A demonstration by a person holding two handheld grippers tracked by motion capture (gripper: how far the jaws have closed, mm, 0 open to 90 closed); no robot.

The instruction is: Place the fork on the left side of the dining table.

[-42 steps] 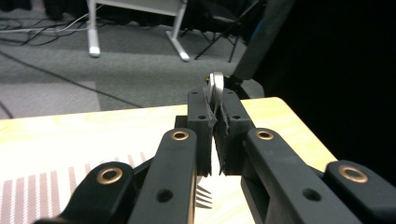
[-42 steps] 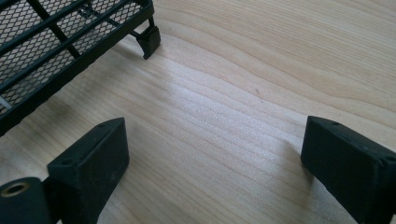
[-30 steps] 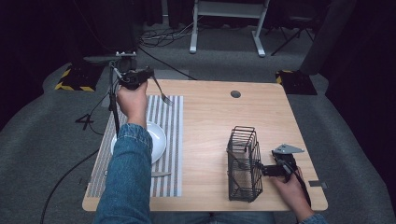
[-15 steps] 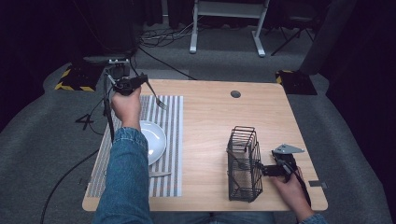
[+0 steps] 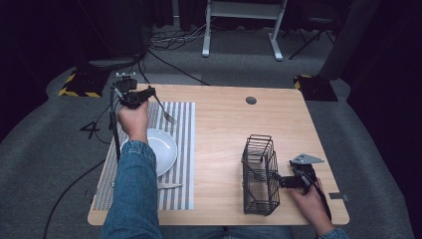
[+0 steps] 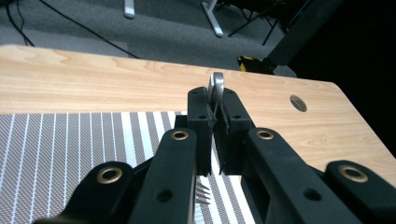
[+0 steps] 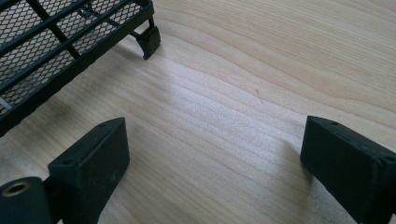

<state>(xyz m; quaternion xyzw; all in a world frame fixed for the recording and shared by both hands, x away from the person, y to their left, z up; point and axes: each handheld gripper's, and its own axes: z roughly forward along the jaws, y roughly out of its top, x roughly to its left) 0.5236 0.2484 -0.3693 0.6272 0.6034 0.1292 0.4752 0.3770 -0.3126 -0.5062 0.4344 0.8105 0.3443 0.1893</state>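
Lowered toward the placemat (image 5: 184,149), the left hand-held gripper (image 5: 149,92) stays clamped on a fork (image 5: 164,110)

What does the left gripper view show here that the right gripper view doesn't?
Left gripper view alone: the left gripper shut on a fork, handle end up and tines low, above the striped placemat. Right gripper view alone: the right gripper open with nothing between its jaws, and a corner of the black wire basket. Both share the wooden table.
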